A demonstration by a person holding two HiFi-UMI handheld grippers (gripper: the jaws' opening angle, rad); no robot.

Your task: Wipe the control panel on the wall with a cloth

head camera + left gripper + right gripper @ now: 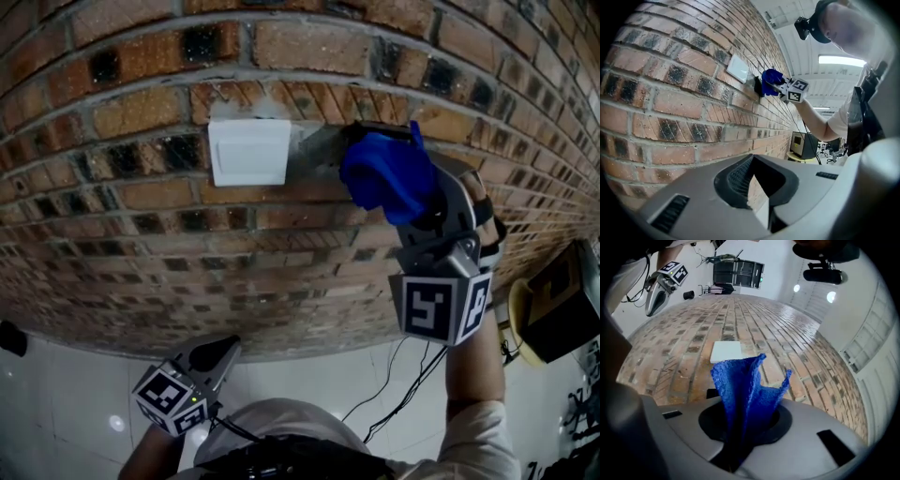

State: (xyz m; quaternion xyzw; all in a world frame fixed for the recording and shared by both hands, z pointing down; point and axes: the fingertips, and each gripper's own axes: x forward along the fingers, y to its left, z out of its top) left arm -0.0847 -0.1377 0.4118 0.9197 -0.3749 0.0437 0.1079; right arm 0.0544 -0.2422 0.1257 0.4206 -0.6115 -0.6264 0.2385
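Blue cloth [747, 390] pinched by right gripper [743, 425], pointing at panel [248, 152], left gripper [225, 349] closed

- A brick wall [281, 244] of red-brown and dark, scorched-looking bricks with pale mortar fills most of the head view.
- Below it lies a pale, glossy floor [56, 412] with small glints of light.
- Thin black cables [405, 375] trail across the floor near the wall's foot.
- To the right a black box [804, 144] with a small screen stands on a round yellow table [517, 323].
- The ceiling [876, 348] is white and panelled.
- A long strip light [841, 60] glows on it; two round lights [830, 296] shine further off.
- A dark, gridded window [738, 273] shows at the room's far end.
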